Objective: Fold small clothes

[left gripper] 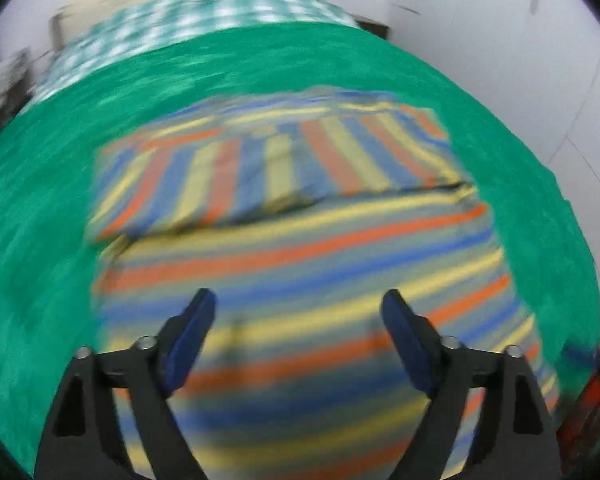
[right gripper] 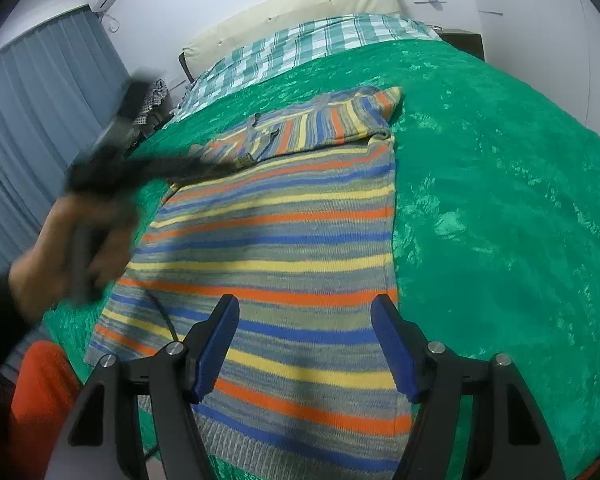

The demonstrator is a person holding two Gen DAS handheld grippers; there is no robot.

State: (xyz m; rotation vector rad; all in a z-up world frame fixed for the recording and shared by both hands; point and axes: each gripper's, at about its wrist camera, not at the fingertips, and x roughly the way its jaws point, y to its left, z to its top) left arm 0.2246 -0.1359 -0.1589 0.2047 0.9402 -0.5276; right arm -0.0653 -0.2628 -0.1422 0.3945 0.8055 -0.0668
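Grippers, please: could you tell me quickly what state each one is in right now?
Left gripper: open, holding nothing, above the striped sweater.
Right gripper: open, holding nothing, above the same sweater.

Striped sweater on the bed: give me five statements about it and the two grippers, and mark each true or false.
1. The sweater lies on a green bedspread. True.
2. The sleeves are spread out flat to both sides. False: they are folded in across the top of the sweater.
3. The right gripper is clamped on the hem. False: its fingers stand apart over the sweater, holding nothing.
4. The left gripper is open and empty. True.
5. The sweater is plain blue. False: it has orange, yellow, blue and grey stripes.
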